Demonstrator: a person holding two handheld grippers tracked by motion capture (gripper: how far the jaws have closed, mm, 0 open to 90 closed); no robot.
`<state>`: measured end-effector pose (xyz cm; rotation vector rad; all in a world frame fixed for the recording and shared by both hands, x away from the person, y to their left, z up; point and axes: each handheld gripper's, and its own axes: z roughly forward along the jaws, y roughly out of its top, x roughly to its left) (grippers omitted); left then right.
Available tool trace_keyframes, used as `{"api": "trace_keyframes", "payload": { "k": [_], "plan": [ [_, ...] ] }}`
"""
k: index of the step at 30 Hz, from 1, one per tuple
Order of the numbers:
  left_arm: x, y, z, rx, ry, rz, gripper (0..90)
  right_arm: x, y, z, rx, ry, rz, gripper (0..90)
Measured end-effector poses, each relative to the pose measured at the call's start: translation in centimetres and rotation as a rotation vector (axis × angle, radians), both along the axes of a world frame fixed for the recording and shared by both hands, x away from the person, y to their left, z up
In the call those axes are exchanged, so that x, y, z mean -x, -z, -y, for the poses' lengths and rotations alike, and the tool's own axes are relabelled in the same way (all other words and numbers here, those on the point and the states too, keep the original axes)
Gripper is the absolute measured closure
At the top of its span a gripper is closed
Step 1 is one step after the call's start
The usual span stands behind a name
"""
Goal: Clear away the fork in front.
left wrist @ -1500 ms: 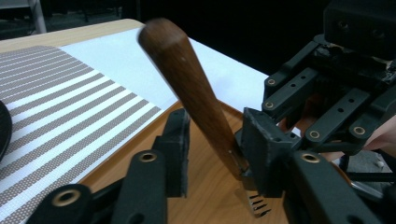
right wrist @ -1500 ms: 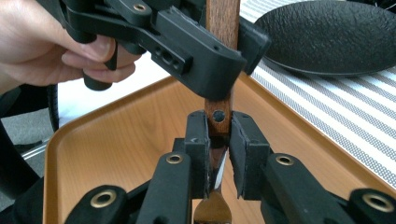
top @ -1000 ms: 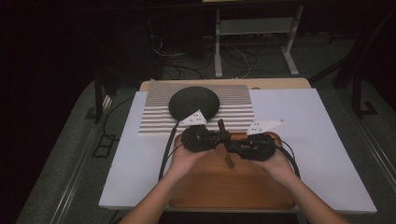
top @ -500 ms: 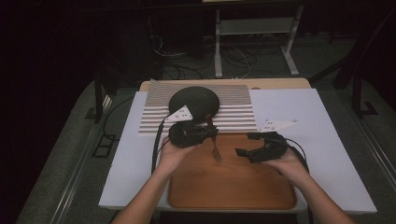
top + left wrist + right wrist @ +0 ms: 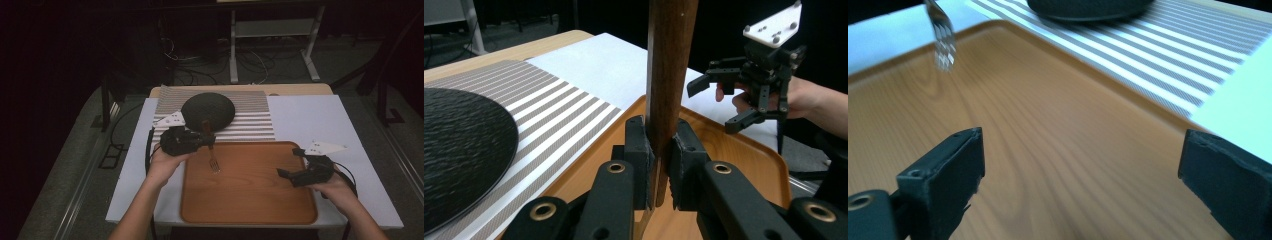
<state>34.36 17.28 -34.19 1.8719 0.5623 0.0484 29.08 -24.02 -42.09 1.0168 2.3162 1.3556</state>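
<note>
Left gripper sits at the far-left corner of the wooden tray, jaws pinching the wooden handle of a fork. In the left gripper view the handle stands upright between the pads, gripped low on the shaft. In the high view the tines hang down over the tray's far-left part; whether they touch the wood cannot be told. Judgement: one-handed hold, likely for carrying the fork off the tray toward the setting beyond it.

Right gripper is over the tray's right edge, well apart from the fork. Its jaws have just been opening and now stand spread wide with nothing between them; the right gripper view shows bare tray between the two pads. Judgement: it has let go so the left gripper alone carries the fork.

Beyond the tray's far edge: striped placemat with a dark round plate on it. A white sheet covers the desk under the tray.
</note>
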Motion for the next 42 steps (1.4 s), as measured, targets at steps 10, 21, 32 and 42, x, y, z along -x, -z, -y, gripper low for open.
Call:
{"api": "trace_keyframes", "payload": {
  "k": [10, 21, 32, 42],
  "plan": [
    [1.5, -0.2, -2.4, -0.02, 0.036, -0.027, 80.2, 1.9, 1.5, 2.8, -0.007, 0.049, 0.002, 4.2],
    [3.9, 0.7, -4.3, -0.011, 0.075, -0.093, 79.8, 1.8, 1.7, 2.8, 0.018, 0.052, -0.001, 4.1],
    [3.3, 2.5, -4.1, -0.05, 0.069, -0.113, 79.0, 1.8, 1.7, 2.9, 0.025, 0.057, 0.006, 4.1],
    [1.8, 4.1, -3.5, -0.085, -0.018, -0.062, 73.2, 1.7, 1.6, 2.9, 0.025, 0.058, 0.015, 4.1]
  ]
}}
